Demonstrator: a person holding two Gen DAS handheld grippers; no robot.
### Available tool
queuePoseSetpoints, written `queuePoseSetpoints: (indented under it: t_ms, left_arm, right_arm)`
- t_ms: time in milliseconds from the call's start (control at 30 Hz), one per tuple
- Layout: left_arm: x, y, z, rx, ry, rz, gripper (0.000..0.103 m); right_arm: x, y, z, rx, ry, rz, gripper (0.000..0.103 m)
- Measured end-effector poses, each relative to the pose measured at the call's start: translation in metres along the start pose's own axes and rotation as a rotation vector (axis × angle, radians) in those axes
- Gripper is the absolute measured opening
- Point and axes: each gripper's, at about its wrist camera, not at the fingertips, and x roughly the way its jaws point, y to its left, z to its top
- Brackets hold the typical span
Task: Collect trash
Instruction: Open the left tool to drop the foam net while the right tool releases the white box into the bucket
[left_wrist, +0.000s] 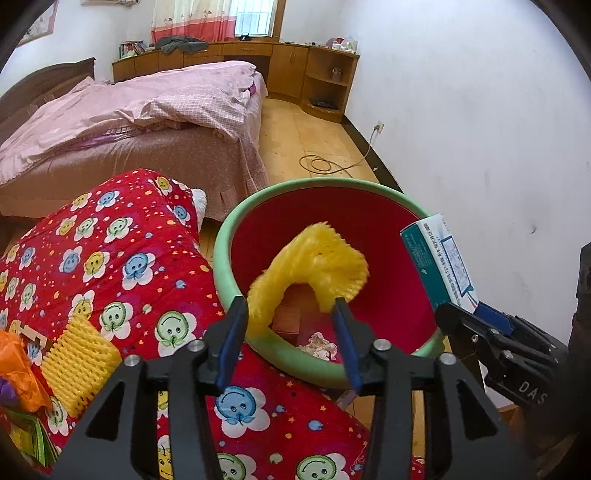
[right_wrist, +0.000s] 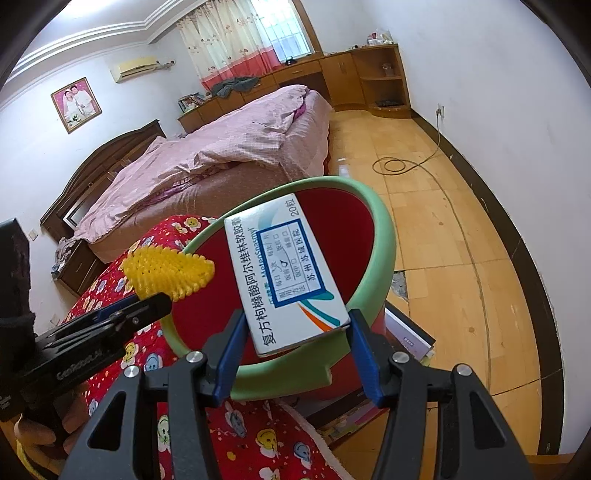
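A bedroom with a pink-covered bed (left_wrist: 129, 122) far off; near me lies a red patterned quilt (left_wrist: 122, 266). Just right of it stands the red bin (left_wrist: 225, 236), green-rimmed. My left gripper (left_wrist: 291, 317) is released, its fingers parted around the yellow foam net (left_wrist: 314, 266) over the bin's mouth. My right gripper (right_wrist: 295, 328) clamps the medicine box (right_wrist: 284, 273) above the bin too.

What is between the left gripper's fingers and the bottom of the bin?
In the left wrist view, the yellow foam net sits between the open left gripper fingers, over the bin; below lie crumpled paper and reddish scraps.
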Motion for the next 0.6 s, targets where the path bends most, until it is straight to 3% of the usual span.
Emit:
queuePoseSetpoints:
  t_ms: [600]
  left_arm:
    - [-0.033,0.017,-0.010,-0.076,-0.026,0.034,0.048]
  right_arm:
    - [-0.010,0.002,0.004,0.020,-0.028,0.006,0.059]
